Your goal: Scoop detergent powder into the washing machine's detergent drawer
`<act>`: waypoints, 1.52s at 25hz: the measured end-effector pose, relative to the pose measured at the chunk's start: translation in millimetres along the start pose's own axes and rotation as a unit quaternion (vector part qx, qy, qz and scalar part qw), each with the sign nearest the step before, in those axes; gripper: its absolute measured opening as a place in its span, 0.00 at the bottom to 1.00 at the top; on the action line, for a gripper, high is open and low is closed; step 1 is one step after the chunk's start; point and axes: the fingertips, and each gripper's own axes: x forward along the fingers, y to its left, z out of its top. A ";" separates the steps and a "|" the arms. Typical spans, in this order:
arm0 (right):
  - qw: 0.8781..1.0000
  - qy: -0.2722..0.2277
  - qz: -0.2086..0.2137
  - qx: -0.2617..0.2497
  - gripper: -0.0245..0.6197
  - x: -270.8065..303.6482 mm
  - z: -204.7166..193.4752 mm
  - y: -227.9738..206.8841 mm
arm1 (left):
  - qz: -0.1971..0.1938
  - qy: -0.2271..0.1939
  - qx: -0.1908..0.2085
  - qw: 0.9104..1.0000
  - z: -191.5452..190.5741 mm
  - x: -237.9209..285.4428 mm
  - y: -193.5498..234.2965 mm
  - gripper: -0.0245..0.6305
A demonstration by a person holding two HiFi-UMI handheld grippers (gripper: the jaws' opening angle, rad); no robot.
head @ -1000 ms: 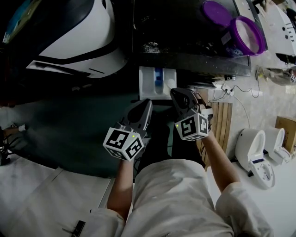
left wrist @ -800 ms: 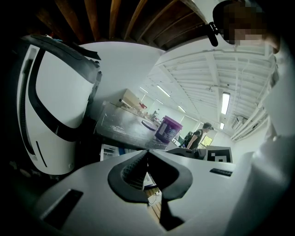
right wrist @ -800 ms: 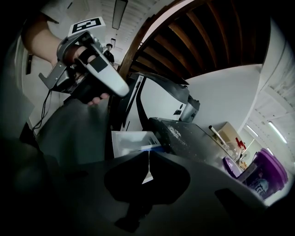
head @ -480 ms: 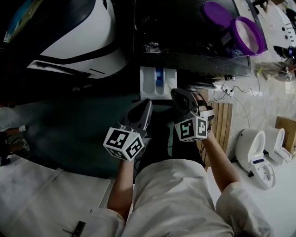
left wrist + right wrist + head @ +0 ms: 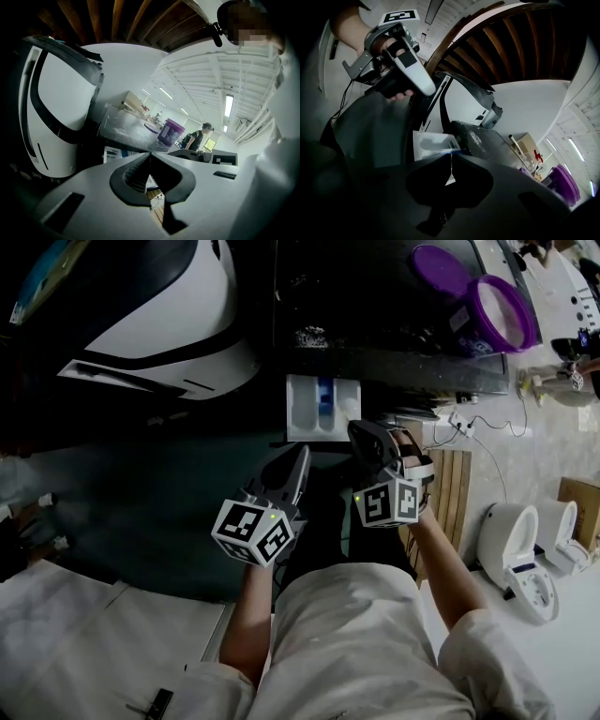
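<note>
The white detergent drawer (image 5: 322,407) with a blue insert stands pulled out from the front of the dark washing machine (image 5: 375,296). It also shows as the drawer (image 5: 433,143) in the right gripper view. An open purple detergent tub (image 5: 506,313) and its lid (image 5: 439,263) sit on the machine's top at the far right. The left gripper view shows this tub (image 5: 171,131) too. My left gripper (image 5: 301,450) is shut and empty, just below and left of the drawer. My right gripper (image 5: 360,429) is shut and empty at the drawer's lower right corner.
Spilled white powder (image 5: 307,336) lies on the machine top behind the drawer. A white curved appliance lid (image 5: 141,315) stands at the left. A wooden slatted board (image 5: 450,484), a cable and plug (image 5: 459,416) and white toilets (image 5: 511,540) are on the floor at the right. A person (image 5: 197,136) stands far off.
Both grippers stay almost where they were; the right one has edged slightly down. Both remain shut and the drawer is unchanged.
</note>
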 end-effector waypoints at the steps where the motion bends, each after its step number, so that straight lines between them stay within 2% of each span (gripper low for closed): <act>1: 1.000 0.001 -0.001 -0.002 0.06 0.0 -0.1 0.2 | 0.000 -0.001 0.000 1.000 0.5 -0.6 0.2 0.07; 8: 1.000 -0.003 -0.019 -0.011 0.06 -2.7 6.8 -4.8 | 0.000 -0.004 0.004 1.000 2.9 -3.0 0.9 0.07; 17: 1.000 -0.004 -0.011 0.006 0.06 -2.7 5.4 -3.1 | 0.004 -0.006 0.006 1.000 5.8 -3.1 1.1 0.07; 26: 0.991 -0.040 0.006 0.124 0.06 -17.7 8.7 -21.3 | 0.019 -0.013 0.015 1.000 12.3 2.0 -6.9 0.07; 30: 0.982 -0.058 0.021 0.180 0.06 -29.1 9.2 -28.8 | 0.027 -0.019 0.019 0.999 17.0 3.9 -18.0 0.07; 33: 0.969 -0.079 0.033 0.230 0.06 -38.5 15.3 -37.4 | 0.035 -0.025 0.021 0.999 19.6 3.8 -26.0 0.07; 36: 0.949 -0.104 0.049 0.294 0.06 -47.8 20.8 -47.3 | 0.043 -0.033 0.022 0.998 22.6 3.9 -35.1 0.07; 38: 0.931 -0.121 0.059 0.340 0.06 -54.2 23.4 -54.6 | 0.051 -0.040 0.024 0.998 26.6 3.7 -40.9 0.07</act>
